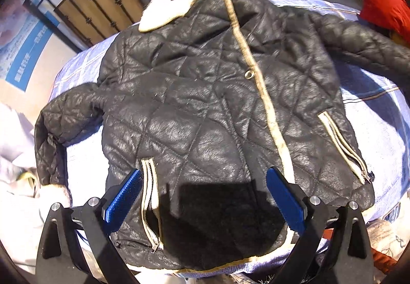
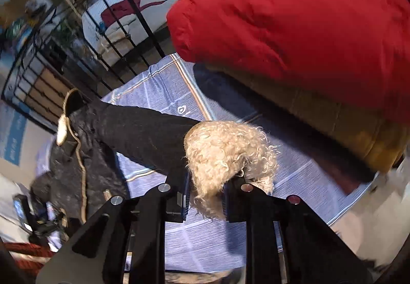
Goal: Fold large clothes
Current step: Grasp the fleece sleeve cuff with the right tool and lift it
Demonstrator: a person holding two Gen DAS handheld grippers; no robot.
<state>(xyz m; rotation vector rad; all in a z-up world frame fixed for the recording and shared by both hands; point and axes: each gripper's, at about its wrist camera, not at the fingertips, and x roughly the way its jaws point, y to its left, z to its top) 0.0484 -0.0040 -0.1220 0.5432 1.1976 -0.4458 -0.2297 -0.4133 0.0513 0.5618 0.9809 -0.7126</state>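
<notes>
Curly cream cuff of the black quilted jacket sits clamped in the right gripper, which points steeply down. Left gripper hovers wide apart and empty over the hem; the jacket lies flat on a blue checked cloth. Motion blur hides the red garment's edges.

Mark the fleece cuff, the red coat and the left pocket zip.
fleece cuff (image 2: 225, 153), right wrist view, curly pile above the pads.
red coat (image 2: 294, 17), right wrist view, puffy top.
pocket zip (image 1: 150, 204), left wrist view, mid-length.
</notes>
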